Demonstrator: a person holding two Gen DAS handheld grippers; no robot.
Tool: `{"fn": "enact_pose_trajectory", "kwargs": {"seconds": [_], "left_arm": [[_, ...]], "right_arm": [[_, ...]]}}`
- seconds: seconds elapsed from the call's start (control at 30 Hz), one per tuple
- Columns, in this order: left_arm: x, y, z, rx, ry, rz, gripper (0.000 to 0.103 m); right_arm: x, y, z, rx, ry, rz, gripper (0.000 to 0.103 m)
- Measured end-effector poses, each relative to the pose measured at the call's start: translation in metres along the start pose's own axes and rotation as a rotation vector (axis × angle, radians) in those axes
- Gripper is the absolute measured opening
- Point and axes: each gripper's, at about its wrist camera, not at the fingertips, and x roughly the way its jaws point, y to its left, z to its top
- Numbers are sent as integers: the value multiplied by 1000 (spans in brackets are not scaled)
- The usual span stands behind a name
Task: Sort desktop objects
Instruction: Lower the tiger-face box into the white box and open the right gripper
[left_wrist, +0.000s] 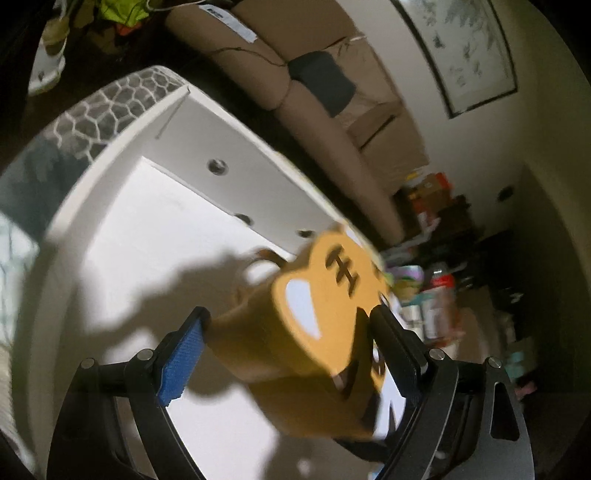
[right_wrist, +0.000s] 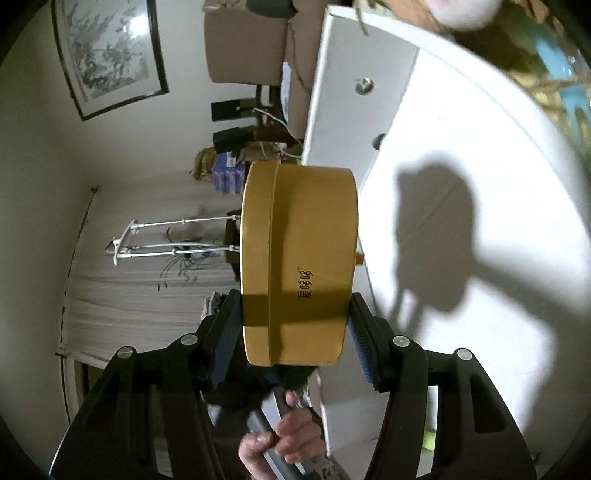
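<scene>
Tiger-faced yellow box (left_wrist: 314, 332), blurred at lower center, sits clamped in the left gripper (left_wrist: 288, 347) above the white tabletop (left_wrist: 147, 240). Right gripper (right_wrist: 291, 332) pinches a round yellow tin (right_wrist: 299, 258) mid-frame. Smooth walls could slip from either tilted grip.

I am in a home, in what looks like a living room. A beige sofa (left_wrist: 314, 96) with a dark cushion (left_wrist: 321, 83) fills the upper middle of my left view, and a framed ink painting (left_wrist: 461, 48) hangs on the pale wall at its upper right. My right view shows the same painting at upper left, pleated curtains (right_wrist: 147, 295) at lower left, and a white desk (right_wrist: 461, 166) across the right.
</scene>
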Motion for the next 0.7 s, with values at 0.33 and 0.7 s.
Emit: {"fn": "enact_pose_trajectory", "kwargs": {"seconds": [0.33,0.7], "left_arm": [[33,-21,7,164,109,273,89],[4,-61,-85,524,296,410,90]], "right_arm": [[16,5,-4,-3,89,-343,59],[-66,126,-1,-648,97,-626,66]]}}
